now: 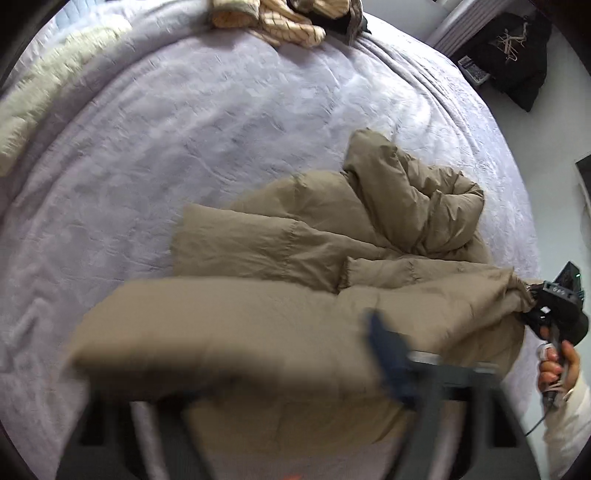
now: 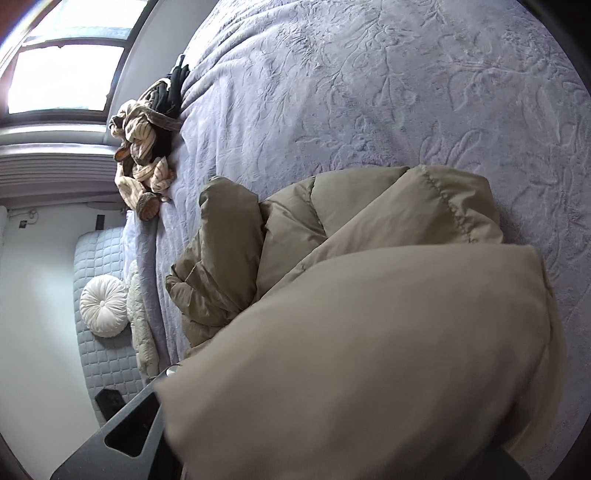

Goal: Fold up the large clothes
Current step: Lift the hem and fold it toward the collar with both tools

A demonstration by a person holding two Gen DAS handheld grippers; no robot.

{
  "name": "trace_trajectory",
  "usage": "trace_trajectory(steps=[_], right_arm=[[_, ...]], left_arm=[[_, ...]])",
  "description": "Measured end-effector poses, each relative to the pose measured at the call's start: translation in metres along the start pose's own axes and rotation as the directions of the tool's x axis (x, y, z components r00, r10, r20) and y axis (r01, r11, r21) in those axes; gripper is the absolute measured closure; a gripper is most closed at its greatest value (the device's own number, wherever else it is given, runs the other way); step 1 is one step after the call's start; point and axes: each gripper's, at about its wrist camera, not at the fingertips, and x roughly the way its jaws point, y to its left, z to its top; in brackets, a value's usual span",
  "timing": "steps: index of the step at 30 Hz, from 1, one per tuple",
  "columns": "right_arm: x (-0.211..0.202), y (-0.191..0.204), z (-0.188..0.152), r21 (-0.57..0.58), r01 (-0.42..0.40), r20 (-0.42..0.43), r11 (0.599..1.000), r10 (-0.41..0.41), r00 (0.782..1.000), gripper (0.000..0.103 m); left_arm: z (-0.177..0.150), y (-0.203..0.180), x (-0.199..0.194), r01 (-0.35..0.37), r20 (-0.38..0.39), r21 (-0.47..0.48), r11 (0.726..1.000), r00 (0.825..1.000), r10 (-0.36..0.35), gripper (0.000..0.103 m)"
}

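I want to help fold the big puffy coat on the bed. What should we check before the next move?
1. Puffy coat lies on the bed cover, not sliding off: ok.
2. Right gripper pinches the coat's edge: ok, fabric is bunched in it.
3. Left gripper has let go: looks ok; one blurred finger shows over the coat, nothing seen pinched.
4. Coat is smooth and flat: not ok, one part is heaped up crumpled.
5. Bare cover beyond the coat for folding: ok.
6. Striped clothes pile stays out of the way: ok, it sits at the far edge.
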Motion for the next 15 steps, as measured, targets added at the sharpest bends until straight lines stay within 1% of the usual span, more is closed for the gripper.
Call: trace_trajectory(steps=[1,2,4,5,7,8,9,10,13,14,15], right_arm=[[0.0,0.0,0.0,0.001,0.004,0.001,1.0,-0.004,1.0,0.091],[0.001,0.0,0.0,0.001,0.006,0.0,1.0,-0.006,1.0,0.088],[0.001,0.0,0.0,0.004,0.006,-0.001,1.0,-0.006,1.0,0.085],[0.001,0.0,0.0,0.006,0.006,-0.002,1.0,-0.006,1.0,0.081],[0.0,0.003,0.001,0.002,0.005,-0.002,1.0,-0.005,1.0,0.065],[-0.003,0.006,0.002,-0.009,0.005,0.005,1.0,-0.005,1.0,0.041],[-0.008,0.012,0.002,-0.031,0.006,0.02,0.999,-0.005,1.0,0.021],[-0.015,0.02,0.001,-0.067,0.005,0.037,0.998,-0.002,0.999,0.018],[-0.037,0.043,-0.001,-0.193,0.041,0.072,0.98,-0.027,0.997,0.018],[-0.047,0.049,-0.003,-0.241,0.062,0.09,0.968,-0.041,0.995,0.018],[-0.053,0.051,-0.004,-0.264,0.082,0.105,0.961,-0.055,0.993,0.018]], left_arm=[[-0.002,0.0,-0.005,-0.015,0.02,0.011,1.0,1.0,0.015,0.007],[-0.003,0.0,-0.009,-0.017,0.028,0.02,1.0,0.999,0.017,0.007],[-0.005,0.003,-0.014,-0.025,0.04,0.021,0.999,0.999,0.024,0.007],[-0.006,0.004,-0.016,-0.039,0.054,0.022,0.999,0.998,0.038,0.007],[-0.006,0.006,-0.021,-0.069,0.08,0.014,0.998,0.994,0.067,0.007],[-0.006,0.007,-0.025,-0.083,0.097,0.003,0.997,0.992,0.082,0.007],[-0.006,0.008,-0.031,-0.092,0.125,-0.005,0.996,0.988,0.092,0.007],[-0.005,0.009,-0.037,-0.096,0.149,-0.008,0.995,0.984,0.096,0.007],[-0.004,0.013,-0.054,-0.121,0.221,-0.012,0.993,0.968,0.12,0.007],[-0.003,0.015,-0.054,-0.13,0.227,-0.005,0.992,0.966,0.127,0.007],[-0.001,0.017,-0.052,-0.135,0.22,0.002,0.991,0.967,0.132,0.007]])
